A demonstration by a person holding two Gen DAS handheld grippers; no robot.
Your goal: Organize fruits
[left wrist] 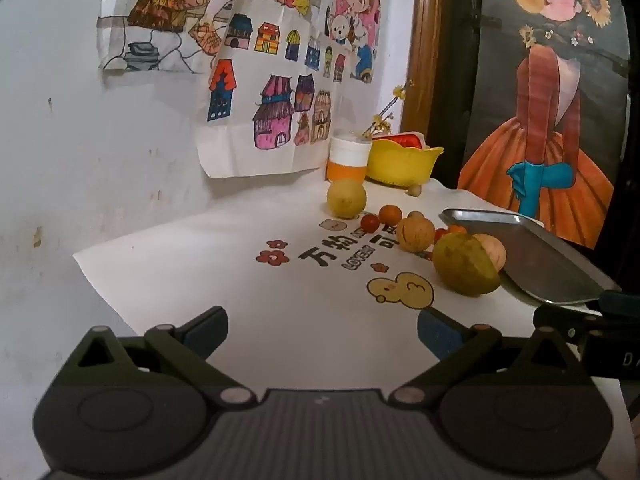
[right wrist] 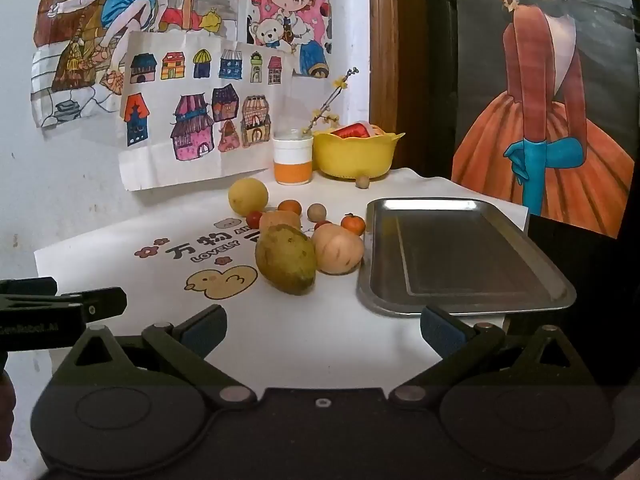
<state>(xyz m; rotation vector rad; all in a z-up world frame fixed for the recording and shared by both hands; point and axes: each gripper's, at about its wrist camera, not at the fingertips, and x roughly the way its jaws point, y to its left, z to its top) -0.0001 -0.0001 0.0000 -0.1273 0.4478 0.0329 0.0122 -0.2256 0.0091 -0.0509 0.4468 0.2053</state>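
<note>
Claws: left claw (left wrist: 322,334) and right claw (right wrist: 324,330) both gape empty at lower frame. Fruits sit centre frame; green mango (right wrist: 285,259) touches the peach-coloured fruit (right wrist: 338,253) beside the empty tray (right wrist: 464,254). Risk: round fruit rolling off the bench (right wrist: 280,328) if nudged.

dull brushed metal tray (right wrist: 460,256), glossy yellow plastic bowl (right wrist: 354,156), matt paper drawings (right wrist: 192,120), wooden frame (right wrist: 384,60)

Each gripper, the left gripper (left wrist: 322,330) and the right gripper (right wrist: 324,328), is built of black linkage arms, silver pivot pins and blue finger pads (right wrist: 440,330).
</note>
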